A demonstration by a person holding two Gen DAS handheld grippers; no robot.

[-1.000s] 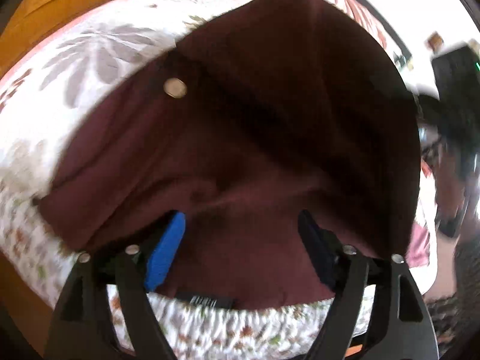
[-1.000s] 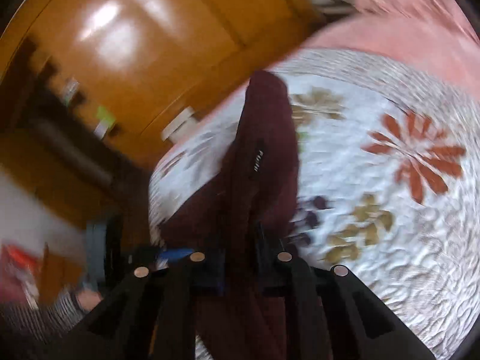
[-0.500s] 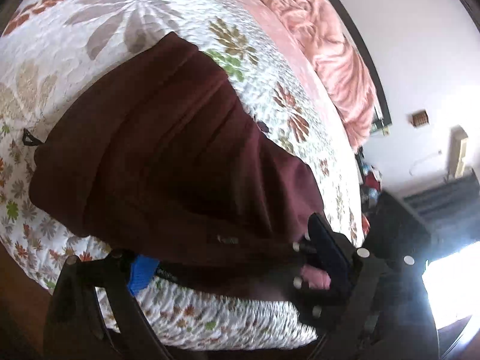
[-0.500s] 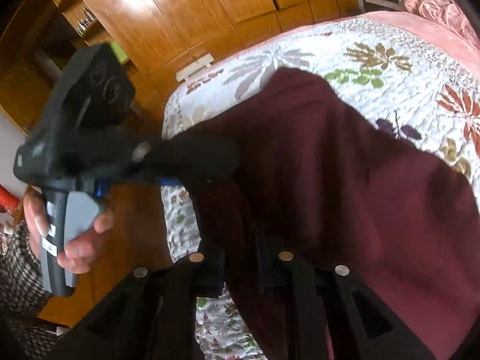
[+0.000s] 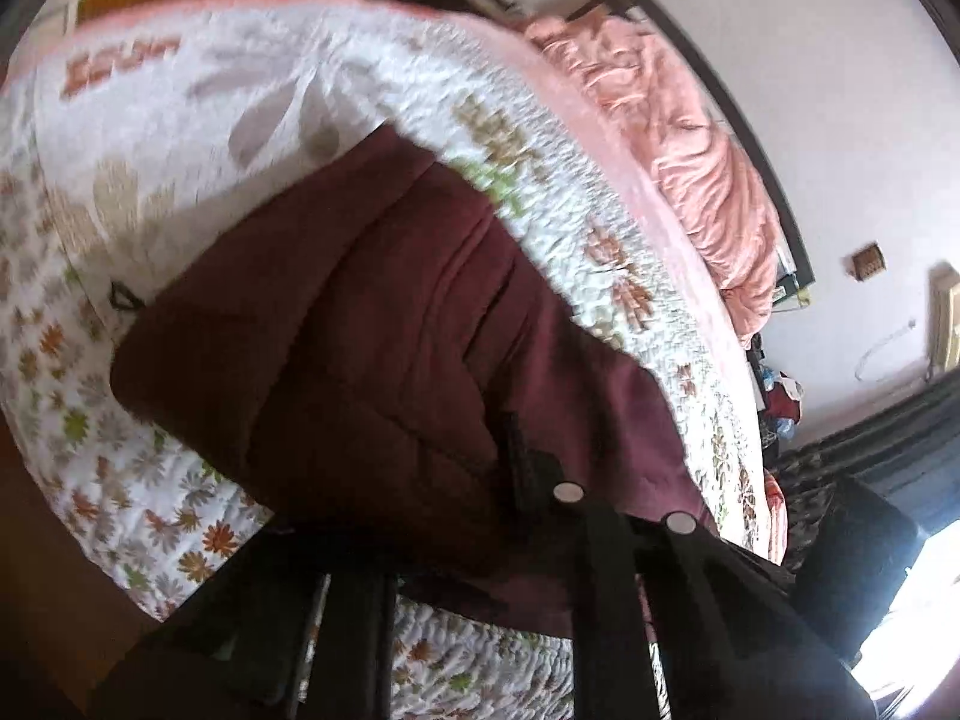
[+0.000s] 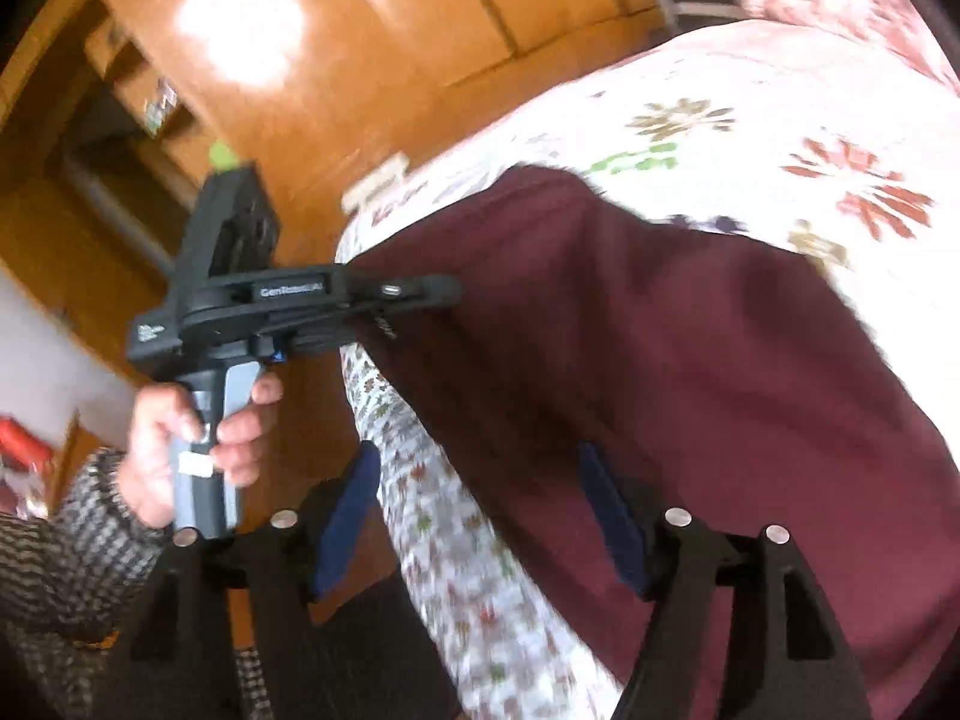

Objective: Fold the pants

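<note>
Maroon pants: fold laid, left clamp on

Pants (image 6: pixel 690 360) lie folded at the near corner of the floral quilt (image 6: pixel 780 96). Left gripper (image 6: pixel 384 300) pinches the fabric edge; right gripper (image 6: pixel 480 510) gapes, holding nothing (blurry). Next: left lets go, then smooth.

the right gripper (image 6: pixel 480 516), clamped on the pants (image 6: pixel 690 360) until half a second ago, now has its jaws spread wide; the left gripper (image 6: pixel 396 291) has gone from gaping to closed on the pants' near edge
</note>
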